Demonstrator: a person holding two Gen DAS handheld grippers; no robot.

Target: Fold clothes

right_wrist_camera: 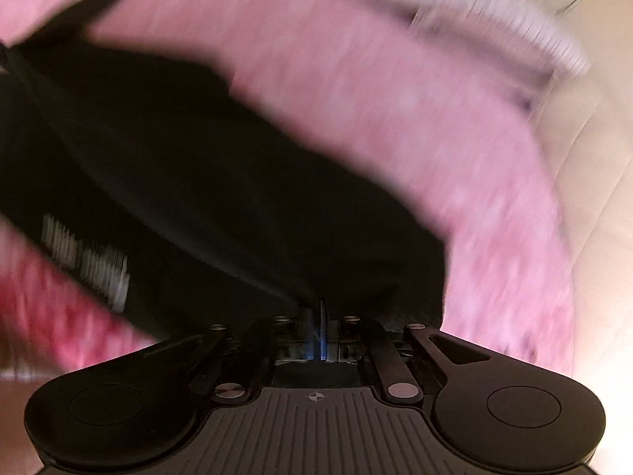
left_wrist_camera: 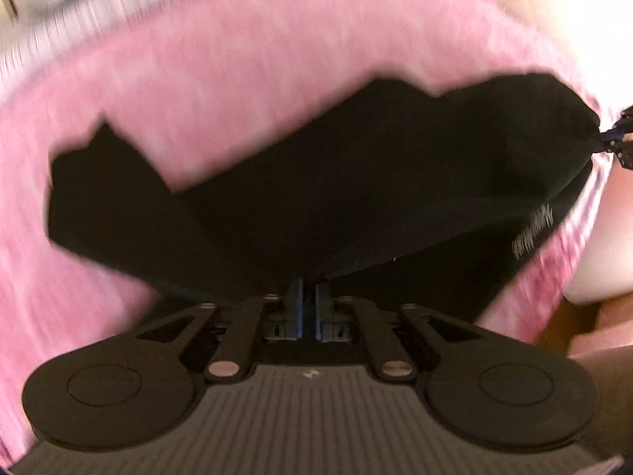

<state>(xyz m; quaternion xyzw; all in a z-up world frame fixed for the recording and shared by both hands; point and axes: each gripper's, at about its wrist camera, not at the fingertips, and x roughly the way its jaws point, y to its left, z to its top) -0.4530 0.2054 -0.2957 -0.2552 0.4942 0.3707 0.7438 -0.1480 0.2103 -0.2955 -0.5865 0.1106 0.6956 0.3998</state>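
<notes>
Left wrist view shows a pink blanket (left_wrist_camera: 277, 59) filling the frame, with the black garment (left_wrist_camera: 316, 198) stretched across it from nine to three o'clock. The left claw (left_wrist_camera: 309, 291) is clamped on the garment's near hem at six o'clock. The right claw (right_wrist_camera: 318, 308) pinches the same edge, beside the white lettering (right_wrist_camera: 85, 261). Both should travel level and together, I think, keeping the hem taut so the fold lands square.
</notes>
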